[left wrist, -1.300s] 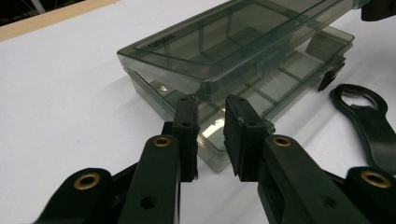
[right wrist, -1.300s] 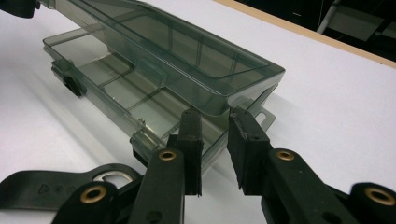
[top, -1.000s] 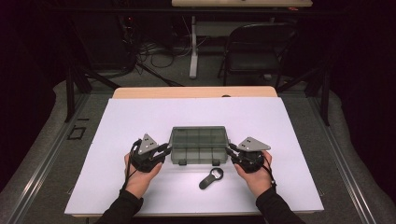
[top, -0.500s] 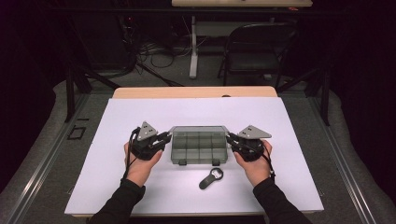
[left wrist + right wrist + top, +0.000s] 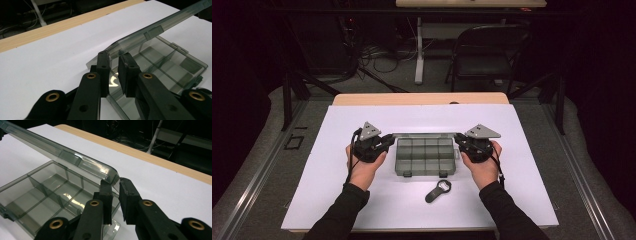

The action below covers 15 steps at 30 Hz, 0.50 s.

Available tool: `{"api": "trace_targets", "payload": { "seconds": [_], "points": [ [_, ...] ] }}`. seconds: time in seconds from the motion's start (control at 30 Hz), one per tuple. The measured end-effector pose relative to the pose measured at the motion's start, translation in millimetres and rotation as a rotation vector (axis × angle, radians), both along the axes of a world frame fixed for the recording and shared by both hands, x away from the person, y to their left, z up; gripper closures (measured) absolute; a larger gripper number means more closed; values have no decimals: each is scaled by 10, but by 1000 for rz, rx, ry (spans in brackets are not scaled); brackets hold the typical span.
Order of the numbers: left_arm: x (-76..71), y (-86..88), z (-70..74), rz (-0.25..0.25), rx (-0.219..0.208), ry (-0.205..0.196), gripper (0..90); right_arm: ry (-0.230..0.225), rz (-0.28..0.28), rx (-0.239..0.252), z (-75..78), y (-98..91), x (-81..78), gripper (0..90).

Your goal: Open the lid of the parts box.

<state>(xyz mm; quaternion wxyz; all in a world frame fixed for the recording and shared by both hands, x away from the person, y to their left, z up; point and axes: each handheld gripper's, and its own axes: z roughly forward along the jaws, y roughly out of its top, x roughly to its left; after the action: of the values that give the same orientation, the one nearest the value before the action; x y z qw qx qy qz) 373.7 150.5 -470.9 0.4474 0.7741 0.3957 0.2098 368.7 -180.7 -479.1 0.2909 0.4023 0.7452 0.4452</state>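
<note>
Compartment box (image 5: 426, 156) sits mid-bench (image 5: 337, 200) on the white sheet, its clear lid (image 5: 152, 30) raised off the tray, bottle opener (image 5: 438, 191) lying just in front. Left tool (image 5: 113, 62) and right tool (image 5: 115, 185) have both just been closing, each now pinching one end corner of the lid.

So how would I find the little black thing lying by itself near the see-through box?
Start at the big white sheet covering the table, then find the smoky clear plastic compartment box in its middle. Just in front of it, toward the person, lies the small black bottle opener, flat and untouched. Unlike the box, it is dark, solid, and has a round ring at one end.
</note>
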Motion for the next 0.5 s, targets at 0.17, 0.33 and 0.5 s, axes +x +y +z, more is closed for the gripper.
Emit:
{"api": "trace_targets", "payload": {
  "seconds": [0.17, 0.33, 0.5],
  "points": [
    [71, -10, 28, 27, -24, 6, 813, -3, -19, 5, 35, 14, 53, 827],
    [134, -12, 43, 45, -45, 14, 832, -5, -39, 15, 60, 30, 116, 836],
    [194, -24, 74, 58, -37, 21, 845, -1, -57, 14, 86, 48, 167, 843]
  ]
}}
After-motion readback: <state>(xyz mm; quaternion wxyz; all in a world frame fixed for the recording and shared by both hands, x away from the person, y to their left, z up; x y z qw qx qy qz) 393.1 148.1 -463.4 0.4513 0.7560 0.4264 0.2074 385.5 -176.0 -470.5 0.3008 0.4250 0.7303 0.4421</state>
